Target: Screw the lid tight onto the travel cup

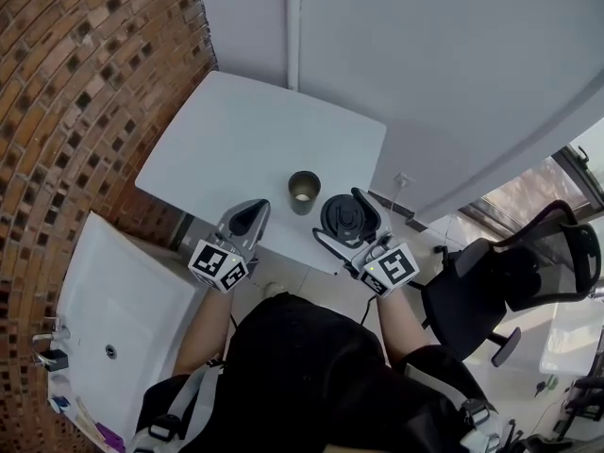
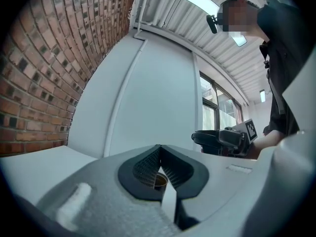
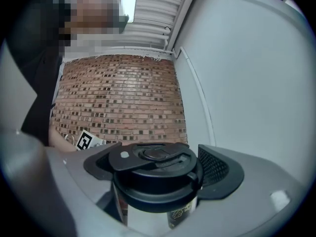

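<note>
A dark travel cup (image 1: 304, 192) stands upright with its top open near the front edge of the white table (image 1: 236, 135). My left gripper (image 1: 251, 213) is just left of the cup, shut with nothing in it. In the left gripper view its jaws (image 2: 160, 157) meet, and the cup's rim (image 2: 159, 182) shows low behind them. My right gripper (image 1: 347, 223) is just right of the cup, shut on the black lid (image 1: 345, 215). In the right gripper view the lid (image 3: 155, 167), with a shiny lower part, sits between the jaws of the right gripper (image 3: 158, 181).
A brick wall (image 1: 85, 83) runs along the left and a grey wall (image 1: 453, 74) behind the table. A white basin (image 1: 123, 310) sits low at the left. A black office chair (image 1: 519, 272) stands at the right.
</note>
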Action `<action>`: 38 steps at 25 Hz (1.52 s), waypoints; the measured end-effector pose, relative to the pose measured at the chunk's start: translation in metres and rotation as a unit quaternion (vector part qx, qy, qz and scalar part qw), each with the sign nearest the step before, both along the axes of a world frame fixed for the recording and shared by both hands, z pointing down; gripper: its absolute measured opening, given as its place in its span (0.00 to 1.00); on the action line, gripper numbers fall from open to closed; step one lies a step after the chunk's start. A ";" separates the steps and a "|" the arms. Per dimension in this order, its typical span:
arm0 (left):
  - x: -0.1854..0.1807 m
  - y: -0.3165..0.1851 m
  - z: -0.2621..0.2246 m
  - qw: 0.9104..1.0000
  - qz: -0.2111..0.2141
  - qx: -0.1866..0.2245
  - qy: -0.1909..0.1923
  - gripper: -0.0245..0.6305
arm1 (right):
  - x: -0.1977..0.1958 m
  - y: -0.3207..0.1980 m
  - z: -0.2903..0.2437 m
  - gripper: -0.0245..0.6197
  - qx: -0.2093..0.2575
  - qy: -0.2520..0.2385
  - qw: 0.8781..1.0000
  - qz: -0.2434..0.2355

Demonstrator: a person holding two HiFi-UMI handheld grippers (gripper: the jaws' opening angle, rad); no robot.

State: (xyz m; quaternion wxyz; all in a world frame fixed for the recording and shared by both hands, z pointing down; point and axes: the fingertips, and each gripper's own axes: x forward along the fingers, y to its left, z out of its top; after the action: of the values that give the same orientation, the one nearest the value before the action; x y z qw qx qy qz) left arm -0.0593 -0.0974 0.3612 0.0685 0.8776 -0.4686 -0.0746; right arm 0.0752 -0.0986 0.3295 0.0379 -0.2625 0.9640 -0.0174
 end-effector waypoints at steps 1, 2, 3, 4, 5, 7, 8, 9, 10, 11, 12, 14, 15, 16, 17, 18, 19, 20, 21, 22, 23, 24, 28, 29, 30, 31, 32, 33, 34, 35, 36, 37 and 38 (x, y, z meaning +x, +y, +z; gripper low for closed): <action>-0.001 -0.006 -0.002 1.000 0.005 0.004 -0.001 0.04 | -0.002 -0.006 -0.003 0.79 0.006 0.004 1.000 0.002; -0.003 -0.012 -0.005 1.000 0.009 0.008 -0.001 0.04 | -0.005 -0.011 -0.007 0.79 0.013 0.007 1.000 0.004; -0.006 -0.018 -0.007 1.000 0.013 0.012 -0.002 0.04 | -0.007 -0.015 -0.011 0.79 0.020 0.010 1.000 0.006; -0.009 -0.022 -0.008 1.000 0.017 0.015 -0.003 0.04 | -0.010 -0.018 -0.014 0.79 0.027 0.013 1.000 0.009; -0.012 -0.027 -0.008 1.000 0.020 0.017 -0.004 0.04 | -0.012 -0.021 -0.016 0.79 0.032 0.015 0.999 0.012; -0.017 -0.034 -0.006 1.000 0.024 0.015 -0.006 0.04 | -0.015 -0.025 -0.017 0.79 0.036 0.017 0.999 0.019; -0.019 -0.037 -0.004 1.000 0.026 0.012 -0.007 0.04 | -0.015 -0.027 -0.016 0.79 0.035 0.017 0.999 0.024; -0.019 -0.040 -0.002 0.999 0.029 0.010 -0.009 0.04 | -0.014 -0.029 -0.015 0.79 0.033 0.017 0.999 0.028; -0.018 -0.042 0.000 0.999 0.031 0.010 -0.013 0.04 | -0.014 -0.031 -0.013 0.79 0.030 0.016 0.999 0.032; -0.018 -0.044 0.001 0.999 0.033 0.010 -0.017 0.04 | -0.013 -0.034 -0.012 0.79 0.026 0.015 0.999 0.036; -0.016 -0.047 0.001 0.999 0.037 0.012 -0.021 0.04 | -0.013 -0.037 -0.010 0.79 0.023 0.016 0.999 0.039; -0.015 -0.051 0.002 0.998 0.050 0.013 -0.027 0.04 | -0.017 -0.042 -0.007 0.79 0.020 0.021 0.999 0.043; -0.015 -0.053 0.004 0.998 0.056 0.010 -0.029 0.04 | -0.021 -0.043 -0.005 0.79 0.019 0.025 0.999 0.043; -0.015 -0.054 0.007 0.998 0.061 0.006 -0.031 0.04 | -0.025 -0.044 -0.003 0.79 0.016 0.028 0.999 0.043; -0.016 -0.055 0.012 0.997 0.063 0.001 -0.034 0.04 | -0.029 -0.043 -0.002 0.79 0.012 0.030 0.999 0.043; -0.017 -0.055 0.017 0.997 0.062 -0.003 -0.037 0.04 | -0.032 -0.043 0.000 0.79 0.006 0.031 0.999 0.044; -0.018 -0.055 0.021 0.998 0.057 -0.004 -0.039 0.04 | -0.033 -0.042 0.003 0.79 0.001 0.033 0.998 0.045; -0.018 -0.053 0.024 0.998 0.052 -0.005 -0.041 0.04 | -0.033 -0.041 0.007 0.79 -0.003 0.035 0.998 0.047; -0.018 -0.050 0.027 0.998 0.049 -0.007 -0.039 0.04 | -0.033 -0.041 0.012 0.79 -0.006 0.037 0.998 0.049; -0.018 -0.048 0.030 0.998 0.049 -0.013 -0.035 0.04 | -0.032 -0.040 0.017 0.79 -0.010 0.038 0.998 0.051; -0.017 -0.045 0.034 0.998 0.050 -0.022 -0.032 0.04 | -0.033 -0.040 0.022 0.79 -0.015 0.037 0.998 0.053; -0.016 -0.044 0.039 0.998 0.054 -0.031 -0.031 0.04 | -0.033 -0.040 0.026 0.79 -0.019 0.034 0.998 0.055; -0.015 -0.043 0.065 0.996 0.067 -0.055 -0.026 0.04 | -0.031 -0.039 0.049 0.79 -0.031 0.042 0.996 0.075; -0.014 -0.043 0.071 0.996 0.068 -0.060 -0.024 0.04 | -0.030 -0.037 0.051 0.79 -0.036 0.042 0.996 0.077; -0.013 -0.043 0.076 0.995 0.069 -0.063 -0.024 0.04 | -0.028 -0.036 0.053 0.79 -0.039 0.041 0.995 0.077; -0.011 -0.043 0.082 0.995 0.070 -0.066 -0.026 0.04 | -0.025 -0.037 0.055 0.79 -0.040 0.040 0.995 0.077; -0.010 -0.044 0.087 0.995 0.071 -0.069 -0.030 0.04 | -0.022 -0.038 0.057 0.79 -0.039 0.039 0.996 0.075; -0.008 -0.044 0.092 0.994 0.071 -0.071 -0.035 0.04 | -0.019 -0.039 0.059 0.79 -0.040 0.039 0.996 0.074; -0.007 -0.044 0.096 0.994 0.069 -0.073 -0.039 0.04 | -0.017 -0.040 0.061 0.79 -0.041 0.040 0.996 0.072; -0.007 -0.045 0.100 0.994 0.067 -0.075 -0.042 0.04 | -0.015 -0.041 0.062 0.79 -0.041 0.042 0.996 0.070; -0.006 -0.044 0.103 0.994 0.065 -0.078 -0.043 0.04 | -0.014 -0.042 0.064 0.79 -0.040 0.044 0.996 0.068; -0.005 -0.044 0.107 0.994 0.064 -0.082 -0.043 0.04 | -0.013 -0.043 0.066 0.79 -0.040 0.046 0.996 0.065; -0.004 -0.043 0.112 0.993 0.063 -0.085 -0.046 0.04 | -0.013 -0.043 0.069 0.79 -0.042 0.048 0.996 0.063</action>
State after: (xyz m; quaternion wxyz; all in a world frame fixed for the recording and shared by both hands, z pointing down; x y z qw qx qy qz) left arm -0.0632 -0.1401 0.4728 0.1263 0.8988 -0.4196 0.0105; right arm 0.0625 -0.1417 0.3986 -0.0184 -0.3249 0.9446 -0.0424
